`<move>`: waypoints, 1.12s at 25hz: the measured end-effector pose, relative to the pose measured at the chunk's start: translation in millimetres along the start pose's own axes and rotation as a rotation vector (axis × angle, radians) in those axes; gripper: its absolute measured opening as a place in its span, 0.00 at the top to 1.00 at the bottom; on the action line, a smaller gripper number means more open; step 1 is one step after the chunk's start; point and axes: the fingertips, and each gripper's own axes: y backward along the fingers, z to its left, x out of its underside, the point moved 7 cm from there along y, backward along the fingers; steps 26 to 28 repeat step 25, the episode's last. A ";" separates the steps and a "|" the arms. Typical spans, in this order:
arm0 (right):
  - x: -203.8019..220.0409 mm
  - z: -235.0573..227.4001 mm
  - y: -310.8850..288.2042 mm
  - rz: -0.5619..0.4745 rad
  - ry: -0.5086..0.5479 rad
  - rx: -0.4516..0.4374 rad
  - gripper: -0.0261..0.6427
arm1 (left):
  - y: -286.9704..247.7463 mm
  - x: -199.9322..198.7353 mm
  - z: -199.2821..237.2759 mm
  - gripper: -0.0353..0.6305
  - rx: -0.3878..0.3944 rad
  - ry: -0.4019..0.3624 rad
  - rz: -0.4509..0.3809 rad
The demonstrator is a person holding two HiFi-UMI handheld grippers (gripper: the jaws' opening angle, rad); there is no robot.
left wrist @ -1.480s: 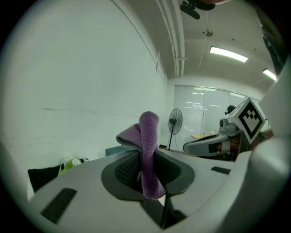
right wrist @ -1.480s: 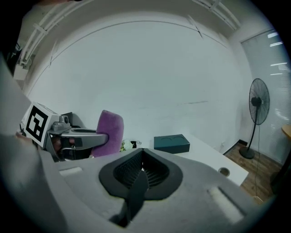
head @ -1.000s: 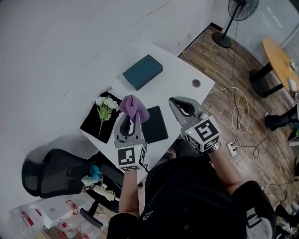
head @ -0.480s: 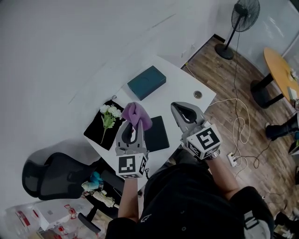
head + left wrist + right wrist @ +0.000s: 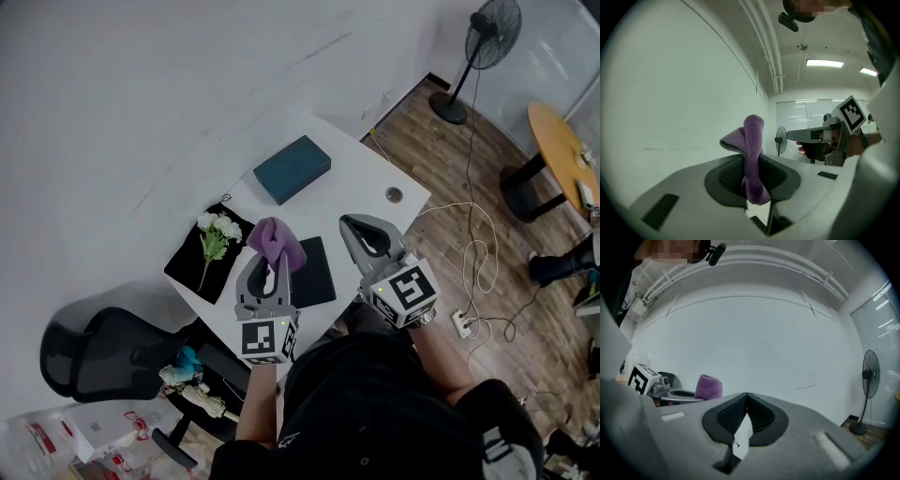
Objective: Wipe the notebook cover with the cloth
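Observation:
A black notebook point(image 5: 314, 272) lies flat near the front edge of the white table point(image 5: 356, 178). My left gripper point(image 5: 275, 258) is held above the table just left of the notebook, shut on a purple cloth point(image 5: 276, 241) that sticks up out of its jaws. In the left gripper view the cloth point(image 5: 751, 154) is pinched upright between the jaws. My right gripper point(image 5: 358, 223) hovers to the right of the notebook, shut, with nothing in it. From the right gripper view the cloth point(image 5: 708, 386) shows at the left, and only the wall lies ahead.
A teal box point(image 5: 292, 169) sits at the back of the table. White flowers point(image 5: 216, 230) lie on a black mat point(image 5: 202, 258) at the left. A small round cap point(image 5: 393, 194) is at the right. An office chair point(image 5: 103, 352) stands left of the table; a fan point(image 5: 480, 52) and cables lie on the floor at right.
Both grippers and the cloth keep nearly the same places over the table; only the head view has shifted slightly.

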 end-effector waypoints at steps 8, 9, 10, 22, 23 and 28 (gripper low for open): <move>2.5 1.6 2.1 -0.008 -0.006 -0.011 0.96 | 0.4 -3.2 -0.8 0.84 0.004 0.001 0.001; 1.8 1.4 1.6 -0.008 -0.001 -0.014 0.96 | 0.1 -1.3 -0.9 0.84 0.004 0.000 0.002; 0.9 1.0 1.3 -0.008 0.004 -0.016 0.96 | -0.2 0.1 -1.5 0.84 0.005 -0.002 0.002; 3.6 -1.6 7.1 0.003 0.002 -0.017 0.96 | -1.3 1.2 -9.0 0.84 0.013 0.003 0.004; 3.6 -1.0 7.1 0.004 0.005 -0.019 0.96 | -1.1 2.4 -8.7 0.84 0.012 0.004 0.004; 4.2 0.3 6.9 0.005 0.008 -0.023 0.96 | -0.3 4.5 -8.1 0.84 0.010 0.005 0.004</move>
